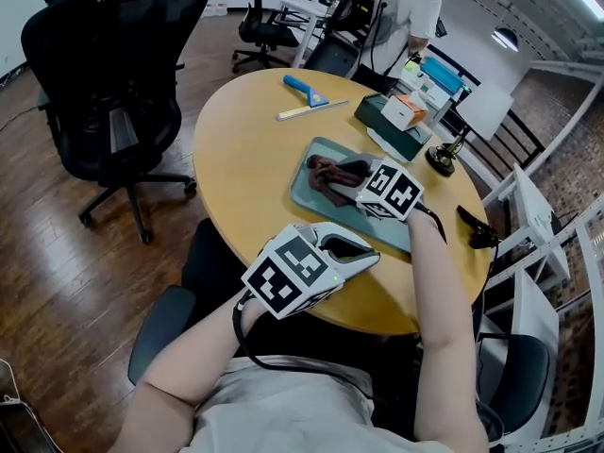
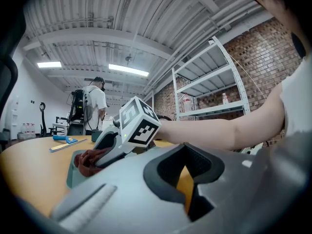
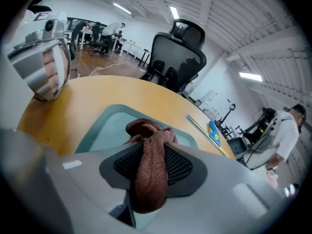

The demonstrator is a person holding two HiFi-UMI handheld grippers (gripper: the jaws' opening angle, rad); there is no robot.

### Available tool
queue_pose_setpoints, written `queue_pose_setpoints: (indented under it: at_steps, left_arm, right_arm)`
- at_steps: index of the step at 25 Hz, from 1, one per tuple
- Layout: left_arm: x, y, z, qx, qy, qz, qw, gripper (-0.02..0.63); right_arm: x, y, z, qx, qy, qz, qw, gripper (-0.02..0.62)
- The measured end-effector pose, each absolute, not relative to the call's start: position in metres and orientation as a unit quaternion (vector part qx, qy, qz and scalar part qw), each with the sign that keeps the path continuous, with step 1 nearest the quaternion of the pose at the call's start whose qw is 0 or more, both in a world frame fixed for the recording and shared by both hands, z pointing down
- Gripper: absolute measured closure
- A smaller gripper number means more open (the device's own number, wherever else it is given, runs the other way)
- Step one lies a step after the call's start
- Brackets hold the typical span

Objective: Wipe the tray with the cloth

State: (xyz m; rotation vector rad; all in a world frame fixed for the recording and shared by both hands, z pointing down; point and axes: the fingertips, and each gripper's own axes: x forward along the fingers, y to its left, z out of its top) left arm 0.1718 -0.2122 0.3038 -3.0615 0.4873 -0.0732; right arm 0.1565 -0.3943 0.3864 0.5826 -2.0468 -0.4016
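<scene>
- tray [image 1: 310,202] sits on the round counter [image 1: 241,140], on its far right part, in the head view. the cloth [image 1: 328,172], brown and bunched, lies on the tray's far end.
- head view: right tool [image 1: 347,179] reaches over the tray with its tips at the cloth. left tool [image 1: 363,252] is near the counter's near edge, just short of the tray and not touching it.
- left gripper view: left tool [image 2: 187,182] has its jaws a little apart, with bare counter [image 2: 29,165] showing through the gap and nothing between them. ahead of it, the right tool [image 2: 100,156] presses into the cloth [image 2: 86,160] at the end of the tray [image 2: 72,173].
- right gripper view: right tool [image 3: 150,177] is clamped on the cloth [image 3: 148,152]. a fold runs up between the pads and the rest is bunched on the tray [image 3: 102,123] just beyond.
- progress, as a judgement: the cloth is picked up and set on the tray, so the grip step looks done. wiping looks begun or about to begin.
- tray floor shows no clear dirt or streaks, so i cannot tell how much has been covered.
- left to do, likely: sweep the cloth across the bare near part of the tray. nothing steadies the tray, so it may slide.
</scene>
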Motion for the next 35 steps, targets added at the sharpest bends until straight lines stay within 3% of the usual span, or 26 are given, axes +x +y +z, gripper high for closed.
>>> queue_pose_setpoints:
  at_steps: [10,24,27,32,35]
  left_arm:
    - [0.171,-0.212,0.305,-0.987,0.157,-0.024,0.018,0.606]
    - [0.171,-0.211,0.301,-0.987,0.157,-0.014,0.024,0.605]
    - [0.171,-0.211,0.301,-0.987,0.158,-0.013,0.026,0.605]
    - [0.171,-0.211,0.302,-0.987,0.155,-0.018,0.025,0.605]
    - [0.17,-0.209,0.304,-0.988,0.155,-0.018,0.022,0.606]
  right_arm:
    - [0.109,-0.347,0.387,0.11,-0.86,-0.194,0.459,0.463]
    - [0.153,-0.483,0.389,0.367,-0.809,-0.119,0.443,0.462]
    - [0.168,-0.491,0.39,0.398,-0.811,-0.075,0.423,0.463]
    - [0.205,-0.482,0.387,0.42,-0.789,-0.055,0.445,0.465]
    - [0.22,-0.471,0.374,0.436,-0.795,-0.061,0.417,0.469]
